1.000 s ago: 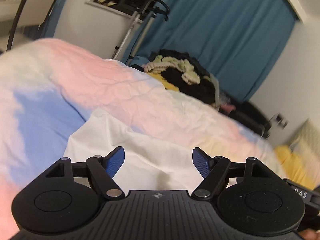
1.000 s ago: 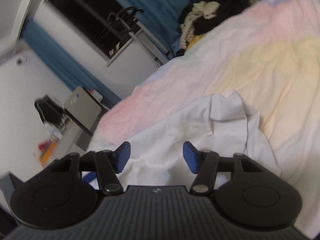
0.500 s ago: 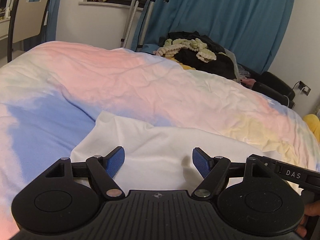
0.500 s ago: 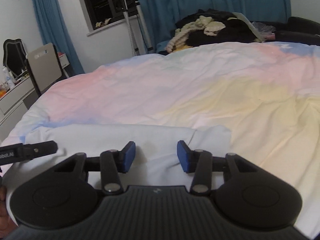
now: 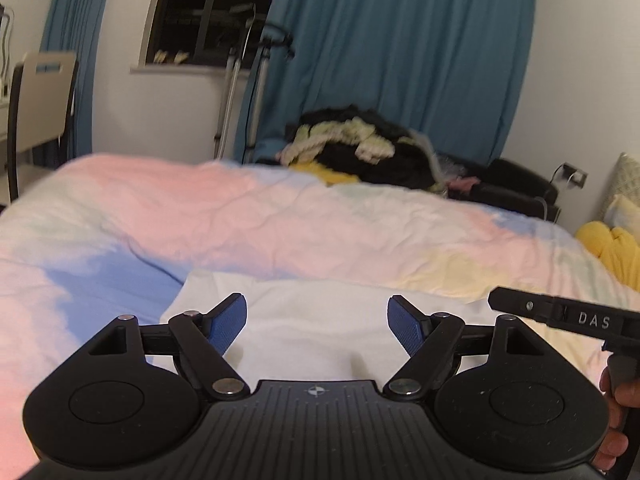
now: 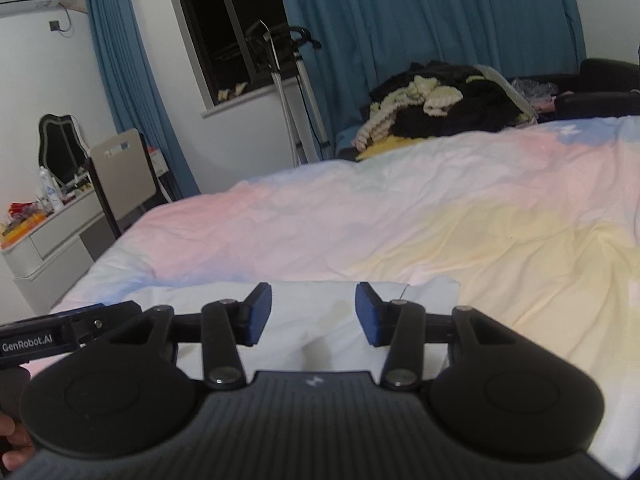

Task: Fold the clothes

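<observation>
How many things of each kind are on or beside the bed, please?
White cloth garment lying flat on the pastel bed cover: 1
Heap of dark and cream clothes: 1
Open black tools with blue pads: 2 (left tool, right tool)
Beige chair: 1
Total: 5

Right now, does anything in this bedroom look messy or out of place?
Mostly the heap of dark and cream clothes dumped unfolded beyond the bed's far edge. The white garment near both open tongs lies flat, except one corner that sticks out crumpled.
</observation>
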A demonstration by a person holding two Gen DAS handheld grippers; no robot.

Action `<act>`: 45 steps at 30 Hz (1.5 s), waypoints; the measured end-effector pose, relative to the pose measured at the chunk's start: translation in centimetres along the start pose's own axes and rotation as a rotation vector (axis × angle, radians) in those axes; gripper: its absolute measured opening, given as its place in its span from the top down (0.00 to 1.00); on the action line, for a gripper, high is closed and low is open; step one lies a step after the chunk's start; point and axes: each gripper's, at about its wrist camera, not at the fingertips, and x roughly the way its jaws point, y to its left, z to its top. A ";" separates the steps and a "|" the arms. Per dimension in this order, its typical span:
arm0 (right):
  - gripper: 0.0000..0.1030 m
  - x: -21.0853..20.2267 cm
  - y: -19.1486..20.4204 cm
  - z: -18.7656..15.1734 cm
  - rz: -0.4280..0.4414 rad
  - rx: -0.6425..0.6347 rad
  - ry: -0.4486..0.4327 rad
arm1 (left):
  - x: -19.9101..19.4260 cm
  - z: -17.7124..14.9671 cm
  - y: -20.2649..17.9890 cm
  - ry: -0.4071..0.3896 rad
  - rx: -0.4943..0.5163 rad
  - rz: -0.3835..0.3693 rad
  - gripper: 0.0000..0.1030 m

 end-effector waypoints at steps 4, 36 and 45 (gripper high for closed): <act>0.54 -3.9 1.0 -0.2 -0.006 -0.026 -0.046 | -3.0 -0.4 -1.1 -0.030 0.032 0.039 0.20; 0.45 -10.8 3.2 -2.8 0.007 -0.064 -0.135 | -8.1 -3.0 -1.4 -0.075 0.006 0.056 0.10; 0.41 -10.7 3.1 -2.8 0.009 -0.057 -0.128 | -8.9 -2.5 0.1 -0.124 -0.091 0.103 0.10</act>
